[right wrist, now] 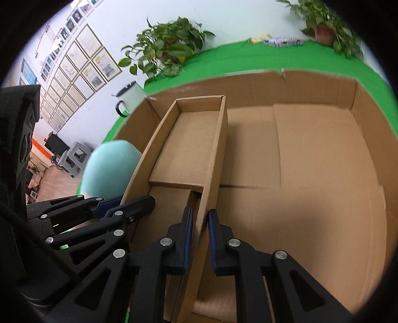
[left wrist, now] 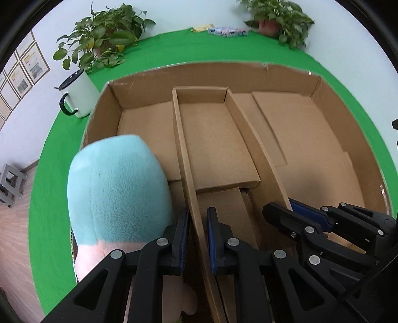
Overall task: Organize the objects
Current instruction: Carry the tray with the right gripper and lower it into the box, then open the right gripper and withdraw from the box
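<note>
A narrow cardboard tray (left wrist: pixel 214 139) sits inside a large open cardboard box (left wrist: pixel 323 139) on a green table. My left gripper (left wrist: pixel 198 238) straddles the tray's left wall with its jaws closed on it. My right gripper (right wrist: pixel 200 238) is closed on the tray's right wall (right wrist: pixel 214 159); it also shows in the left wrist view (left wrist: pixel 308 213). The left gripper shows at the left of the right wrist view (right wrist: pixel 119 206). A teal and pink plush toy (left wrist: pixel 117 188) lies in the box's left compartment, next to my left gripper; it also appears in the right wrist view (right wrist: pixel 109 166).
A white mug with a black handle (left wrist: pixel 77 97) stands on the green cloth left of the box. Potted plants (left wrist: pixel 104 37) (left wrist: pixel 276 17) stand at the table's back, with small packets (left wrist: pixel 228 31) between them. The box's right compartment (right wrist: pixel 311 161) holds nothing.
</note>
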Demonstrator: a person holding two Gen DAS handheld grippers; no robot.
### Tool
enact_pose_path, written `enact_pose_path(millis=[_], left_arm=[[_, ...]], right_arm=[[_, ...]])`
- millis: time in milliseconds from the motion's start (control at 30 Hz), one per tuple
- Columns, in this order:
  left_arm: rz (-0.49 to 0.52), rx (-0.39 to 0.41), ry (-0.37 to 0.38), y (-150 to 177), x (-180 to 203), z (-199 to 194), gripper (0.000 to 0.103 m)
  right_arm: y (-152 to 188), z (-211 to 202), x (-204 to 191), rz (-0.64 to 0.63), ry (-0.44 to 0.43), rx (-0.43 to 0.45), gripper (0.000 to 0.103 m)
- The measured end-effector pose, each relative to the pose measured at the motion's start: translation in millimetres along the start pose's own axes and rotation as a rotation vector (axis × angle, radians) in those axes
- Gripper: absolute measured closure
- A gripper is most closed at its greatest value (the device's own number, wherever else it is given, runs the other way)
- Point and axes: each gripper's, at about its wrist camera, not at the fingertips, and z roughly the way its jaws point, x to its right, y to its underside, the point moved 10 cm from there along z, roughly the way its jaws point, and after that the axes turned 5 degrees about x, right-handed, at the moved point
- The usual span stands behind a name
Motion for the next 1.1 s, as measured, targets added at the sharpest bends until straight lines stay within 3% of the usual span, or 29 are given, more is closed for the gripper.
enact_pose_path(millis=[267, 433, 633, 700, 767, 833, 900, 1033, 1100], left_arm=[[0.008, 0.029, 0.034, 6, -9, -22, 0.084], [-0.044, 0.119, 0.06, 9, -28, -65, 0.084], [-0.077, 0.222, 0.013, 20, -52, -104, 0.083], [-0.071, 0.253, -0.002, 23, -56, -113, 0.078], [-0.062, 0.301, -0.015, 25, -56, -127, 0.065], [-0.057, 0.371, -0.021, 26, -53, -147, 0.052], [-0.06, 0.442, -0.029, 28, -50, -167, 0.041], [-0.065, 0.563, -0.021, 41, -36, -207, 0.028], [-0.072, 0.613, -0.013, 51, -24, -223, 0.021]], right_arm=[[9, 7, -5, -0.016, -0.013, -0.022, 0.093], [11, 6, -8, -0.04, 0.003, -0.014, 0.092], [13, 15, -14, -0.091, 0.075, -0.042, 0.089], [14, 16, -14, -0.113, 0.097, -0.043, 0.089], [10, 10, -15, -0.13, 0.107, -0.017, 0.087], [0, -12, -14, -0.142, 0.117, 0.061, 0.078], [-8, -40, -16, -0.149, 0.117, 0.144, 0.046], [-2, -104, -19, -0.179, 0.106, 0.292, 0.024], [13, -129, -15, -0.169, 0.117, 0.338, 0.022]])
